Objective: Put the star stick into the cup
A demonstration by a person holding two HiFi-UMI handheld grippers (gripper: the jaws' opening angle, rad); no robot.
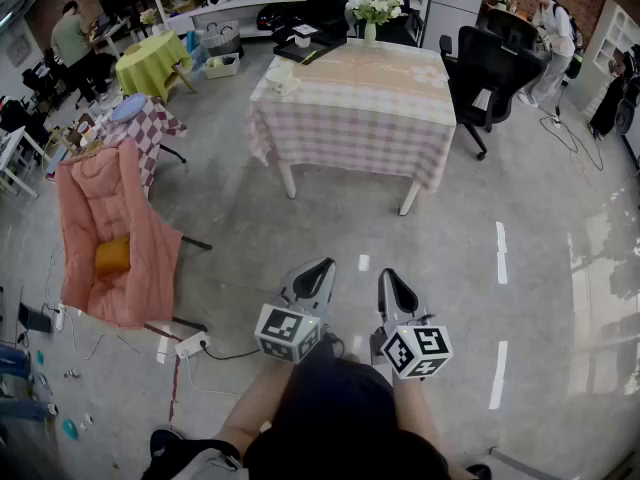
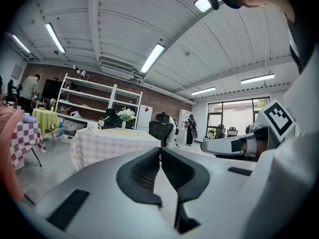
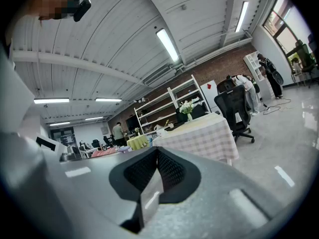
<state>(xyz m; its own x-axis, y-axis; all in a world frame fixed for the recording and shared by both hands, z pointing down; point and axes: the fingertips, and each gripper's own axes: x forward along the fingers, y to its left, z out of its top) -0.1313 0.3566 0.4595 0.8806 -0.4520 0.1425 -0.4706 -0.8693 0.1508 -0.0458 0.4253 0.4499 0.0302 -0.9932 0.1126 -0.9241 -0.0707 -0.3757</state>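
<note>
**Both grippers closed and empty, the table not yet reached**

The left gripper (image 1: 320, 267) and the right gripper (image 1: 389, 277) are held side by side close to the person's body, above bare floor. In each gripper view the two jaws lie together with nothing between them.

The table (image 1: 350, 128) with the checked cloth stands well apart, ahead of the person. A white cup (image 1: 283, 76) is near its left edge, toward the far-left corner. I cannot find the star stick with certainty. A thin pale strip (image 1: 312, 56) on a dark mat at the far edge may be it, but it is too small to tell.

I judge that such a stick is light, thin and stiff, and that it can easily turn between the pads. It seems better to take it at the middle of the shaft, not at the star. The cup also looks light, so a push could tip it.

There is open floor straight ahead up to the near edge of the table. At the left are a chair with a pink cover (image 1: 110, 228) and a power strip (image 1: 190, 345) with its cable on the floor. An office chair (image 1: 495, 68) stands just beside the right edge, and a flower vase (image 1: 372, 13) at the far edge.
</note>
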